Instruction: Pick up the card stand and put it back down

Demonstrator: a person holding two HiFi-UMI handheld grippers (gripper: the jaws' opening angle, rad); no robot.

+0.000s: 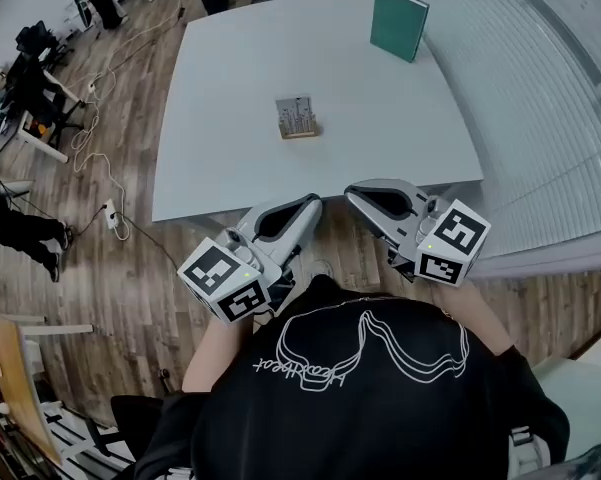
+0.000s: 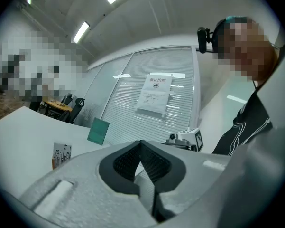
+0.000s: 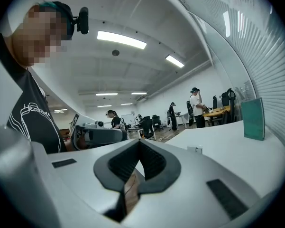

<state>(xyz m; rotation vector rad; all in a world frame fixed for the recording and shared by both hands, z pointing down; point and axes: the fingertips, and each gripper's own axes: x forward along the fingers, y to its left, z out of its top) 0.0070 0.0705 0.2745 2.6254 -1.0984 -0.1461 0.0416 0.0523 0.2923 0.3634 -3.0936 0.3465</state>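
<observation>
The card stand, a small wooden base holding a white printed card, stands upright near the middle of the white table. It also shows in the left gripper view as the card stand, left of the jaws. Both grippers hover off the table's near edge, close to the person's chest and well short of the stand. My left gripper is shut with nothing between its jaws, and so is my right gripper. In each gripper view the black pads meet at the tip: left gripper, right gripper.
A green book stands upright at the table's far right corner. Window blinds run along the right side. Cables and a power strip lie on the wooden floor to the left. People stand by desks in the distance.
</observation>
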